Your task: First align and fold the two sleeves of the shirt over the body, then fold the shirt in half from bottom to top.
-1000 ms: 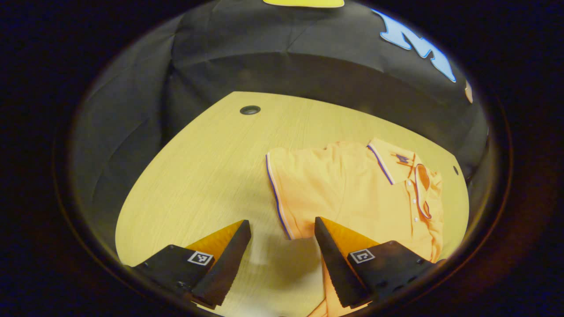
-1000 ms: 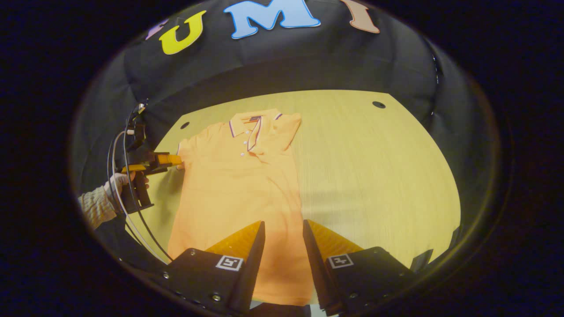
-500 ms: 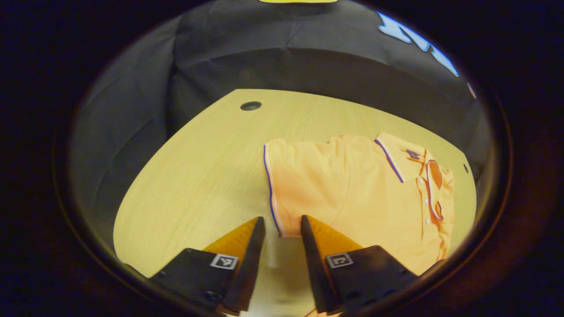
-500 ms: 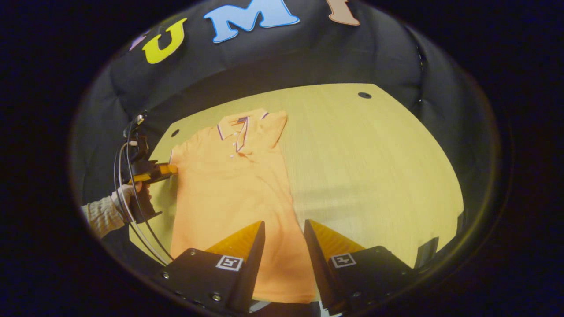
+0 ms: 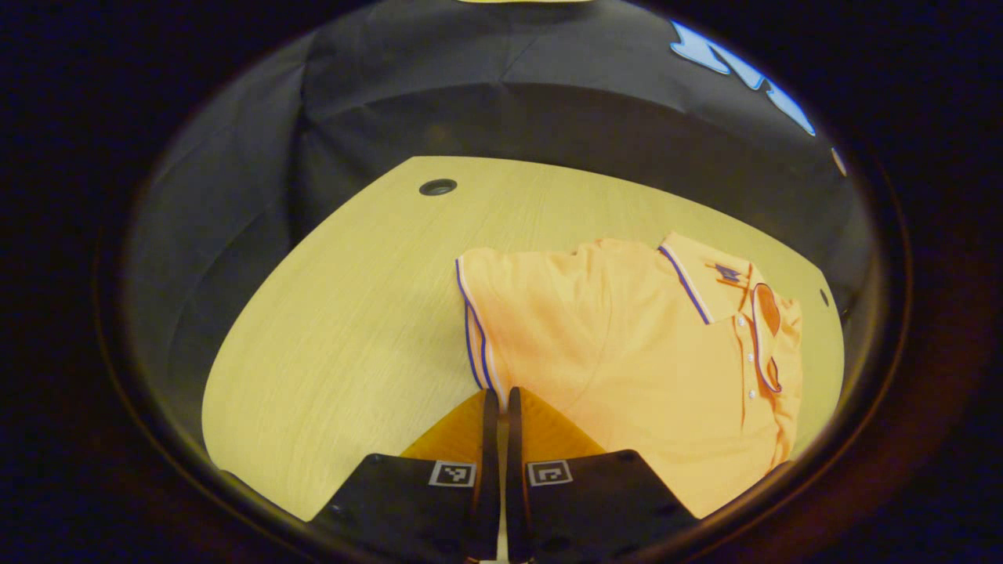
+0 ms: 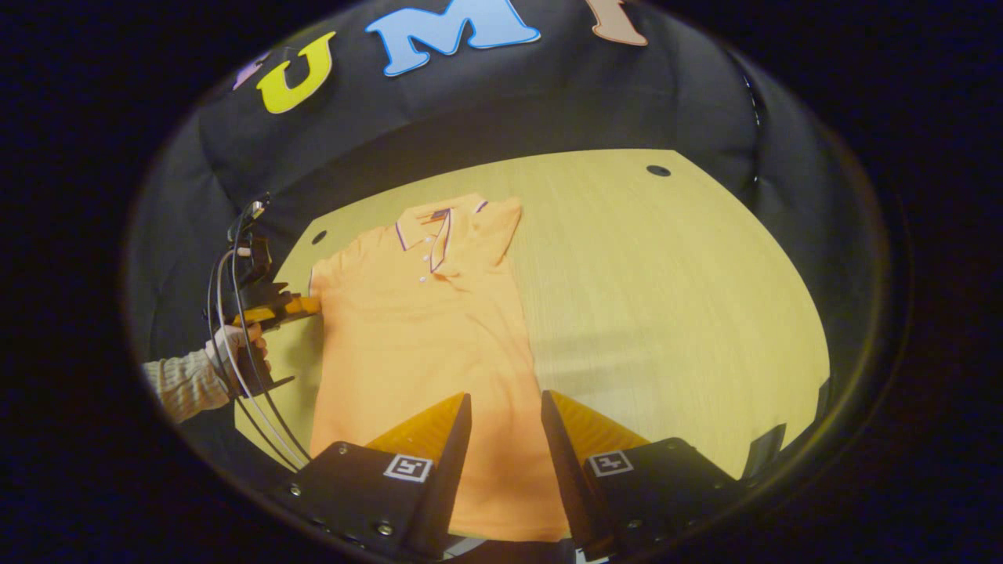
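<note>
Shirt (image 6: pixel 427 345) cloth, orange, is laid flat on the wooden tabletop (image 6: pixel 666 298). In the left gripper view, the left tongs (image 5: pixel 498 401) are seen pressed together on the striped edge of one sleeve (image 5: pixel 513 313), right at their tips. The collar (image 5: pixel 705 286) is seen farther off, to the right of these tongs. In the right gripper view, the right tongs (image 6: pixel 505 407) are held a little way apart over the bottom part of the shirt, and nothing is gripped between them. Far off to their left, the left tongs (image 6: pixel 305 305) are seen at the sleeve, held by a hand (image 6: pixel 231 345) in a knit sleeve cuff (image 6: pixel 180 384).
</note>
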Tool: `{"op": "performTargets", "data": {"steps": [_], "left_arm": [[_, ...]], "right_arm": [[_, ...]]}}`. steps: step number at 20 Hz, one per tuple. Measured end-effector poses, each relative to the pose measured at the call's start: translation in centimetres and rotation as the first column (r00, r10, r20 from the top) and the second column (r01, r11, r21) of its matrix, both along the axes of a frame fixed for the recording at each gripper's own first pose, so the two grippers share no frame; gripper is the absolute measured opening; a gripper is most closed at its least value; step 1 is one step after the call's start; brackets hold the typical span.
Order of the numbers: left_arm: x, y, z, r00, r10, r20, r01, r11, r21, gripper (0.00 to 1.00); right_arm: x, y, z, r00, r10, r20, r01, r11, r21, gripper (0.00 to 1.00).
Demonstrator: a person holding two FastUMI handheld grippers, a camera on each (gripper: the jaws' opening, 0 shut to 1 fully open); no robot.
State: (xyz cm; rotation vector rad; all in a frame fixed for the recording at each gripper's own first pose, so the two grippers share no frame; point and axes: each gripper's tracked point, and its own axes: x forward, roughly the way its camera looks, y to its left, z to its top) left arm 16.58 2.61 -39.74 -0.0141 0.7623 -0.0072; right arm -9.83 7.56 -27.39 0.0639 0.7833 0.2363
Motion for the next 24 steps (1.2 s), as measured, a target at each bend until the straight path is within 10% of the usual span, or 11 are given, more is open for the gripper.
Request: {"op": "performTargets", "data": {"steps": [10,20,24], "left_arm": [[1.6,-7.2,5.3,0.964,-0.238,0.122,0.221,0.965,0.139,0.10],[-4.1,-20.4,7.4,0.767,-0.634,0.100,0.579,0.751,0.319,0.10],[-6.3,-23.1,6.9,0.733,-0.676,0.076,0.631,0.717,0.296,0.14]], "right_arm": [[-0.1,-0.8,-0.2,0.999,-0.040,-0.004,0.040,0.999,0.036,0.58],[0.2,-1.4,-0.2,0.997,-0.074,-0.001,0.074,0.995,0.063,0.58],[-0.1,-1.8,-0.5,0.996,-0.092,-0.004,0.092,0.993,0.071,0.58]]}}
